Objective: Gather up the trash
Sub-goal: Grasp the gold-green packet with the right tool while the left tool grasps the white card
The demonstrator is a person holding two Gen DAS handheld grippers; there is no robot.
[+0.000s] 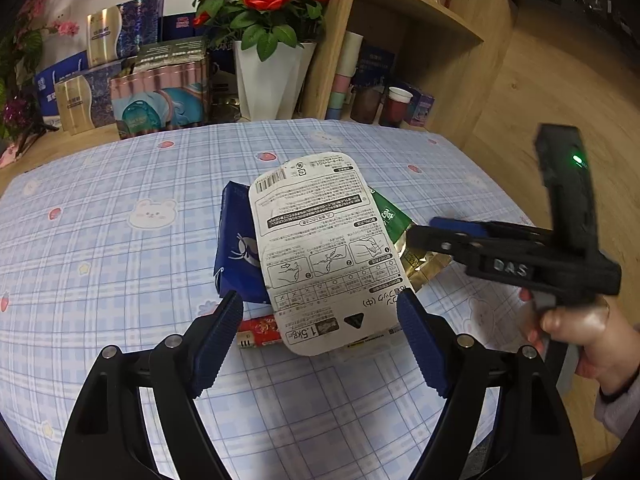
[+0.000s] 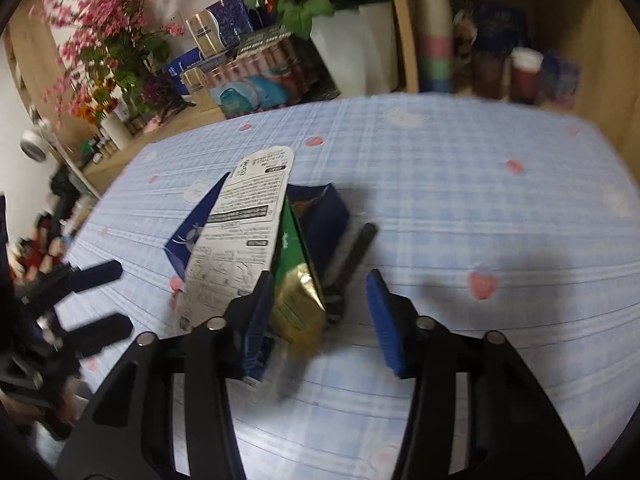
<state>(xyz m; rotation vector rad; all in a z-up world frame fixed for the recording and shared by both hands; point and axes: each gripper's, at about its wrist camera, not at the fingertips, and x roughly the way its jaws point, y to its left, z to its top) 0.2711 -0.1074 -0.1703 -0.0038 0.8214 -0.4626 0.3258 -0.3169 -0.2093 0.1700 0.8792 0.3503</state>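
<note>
A pile of trash lies in the middle of the blue checked tablecloth (image 1: pixel 120 264). On top is a white printed card (image 1: pixel 320 248), over a dark blue wrapper (image 1: pixel 236 248), a green and gold packet (image 1: pixel 404 240) and a red wrapper (image 1: pixel 260 330). My left gripper (image 1: pixel 320 334) is open, its fingers on either side of the card's near end. My right gripper (image 2: pixel 320 316) is open at the pile's right side, with the green and gold packet (image 2: pixel 300 300) between its fingers. The card (image 2: pixel 236 240) and blue wrapper (image 2: pixel 320 216) show there too.
A white vase of red roses (image 1: pixel 272 76), boxed goods (image 1: pixel 160 96) and stacked cups (image 1: pixel 344 80) stand behind the table by a wooden shelf (image 1: pixel 420 12). A dark clip-like object (image 2: pixel 352 264) lies behind the packet. Pink flowers (image 2: pixel 100 40) stand at the far left.
</note>
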